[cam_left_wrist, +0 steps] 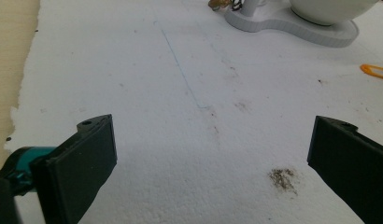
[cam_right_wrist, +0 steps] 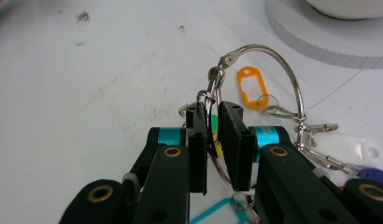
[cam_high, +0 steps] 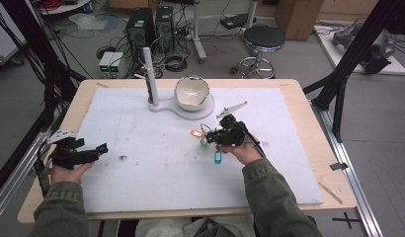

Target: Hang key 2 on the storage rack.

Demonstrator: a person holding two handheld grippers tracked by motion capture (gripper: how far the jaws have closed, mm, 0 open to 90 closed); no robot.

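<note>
My right gripper (cam_right_wrist: pixel 212 112) is shut on a large metal key ring (cam_right_wrist: pixel 292 79) and holds it just above the white mat. Several plastic tags hang from the ring: an orange tag (cam_right_wrist: pixel 250 86), a teal one (cam_right_wrist: pixel 217 212) and a clear one (cam_right_wrist: pixel 353 144). From above, the right gripper (cam_high: pixel 218 136) sits mid-table, with the orange tag (cam_high: pixel 195 133) to its left and a blue tag (cam_high: pixel 219 158) dangling below. My left gripper (cam_high: pixel 102 148) rests at the mat's left edge. Its jaws (cam_left_wrist: pixel 208 158) stand wide open with nothing between them.
A white bowl (cam_high: pixel 191 92) sits on a white stand base (cam_high: pixel 183 109) with an upright post (cam_high: pixel 148 74) at the back of the mat. The white mat (cam_high: pixel 156 168) has a few dirt marks (cam_left_wrist: pixel 283 178). A wooden table edge (cam_high: pixel 334 148) borders it.
</note>
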